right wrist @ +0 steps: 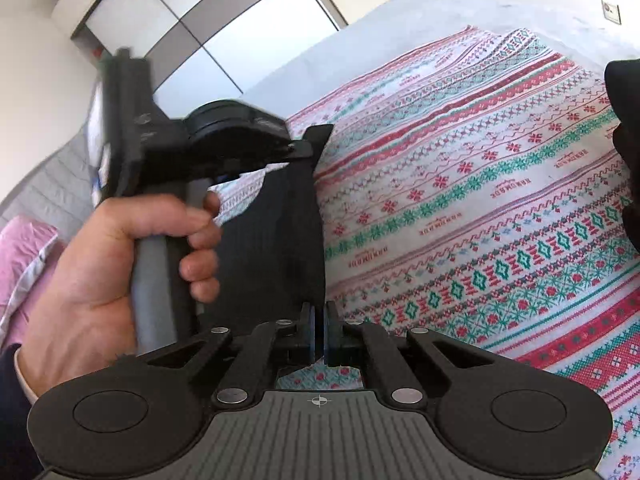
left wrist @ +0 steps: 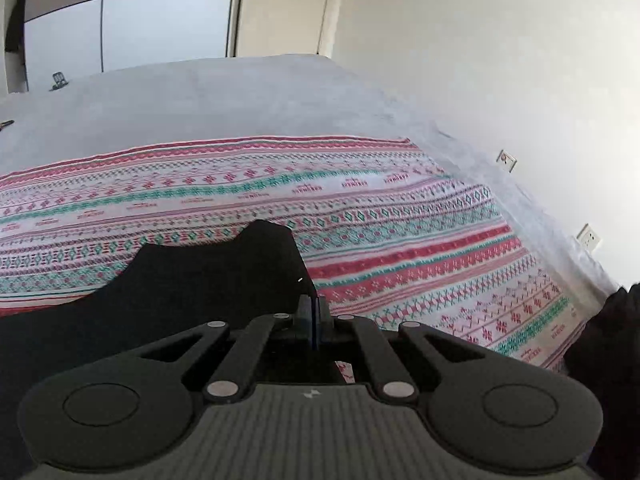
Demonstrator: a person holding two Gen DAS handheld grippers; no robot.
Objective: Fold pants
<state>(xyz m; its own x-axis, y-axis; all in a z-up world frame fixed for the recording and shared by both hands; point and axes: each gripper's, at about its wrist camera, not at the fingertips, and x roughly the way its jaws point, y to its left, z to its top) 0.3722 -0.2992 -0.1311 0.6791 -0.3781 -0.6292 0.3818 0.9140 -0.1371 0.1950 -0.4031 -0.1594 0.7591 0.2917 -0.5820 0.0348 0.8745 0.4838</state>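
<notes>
Currently logged, both units were above the bed, and I recorded the following.

Left gripper: in its own view my jaws stood pressed together on a dark edge of the pants. That black cloth spread leftward and forward from the fingertips, lying over the patterned blanket. From the right wrist view I saw the same left gripper raised above the blanket, a corner of the pants clamped at its tip, and the cloth hanging straight down from it. The left hand gripped the handle, fingers wrapped round it.

Right gripper: my blue pads were nearly together, with only a thin slit between them. The lower edge of the hanging pants met them at that point, and I judged the cloth to be pinched there, though the contact itself was narrow and dark.

The pants were thus held off the blanket between both units, stretched as a vertical panel. More black cloth showed at the right border of both views; I could not tell what it was.

Surroundings: the blanket covered a grey sheet. A wardrobe and a door stood behind the bed, a white wall with two sockets ran beside it, and a pink pillow lay at the left.
</notes>
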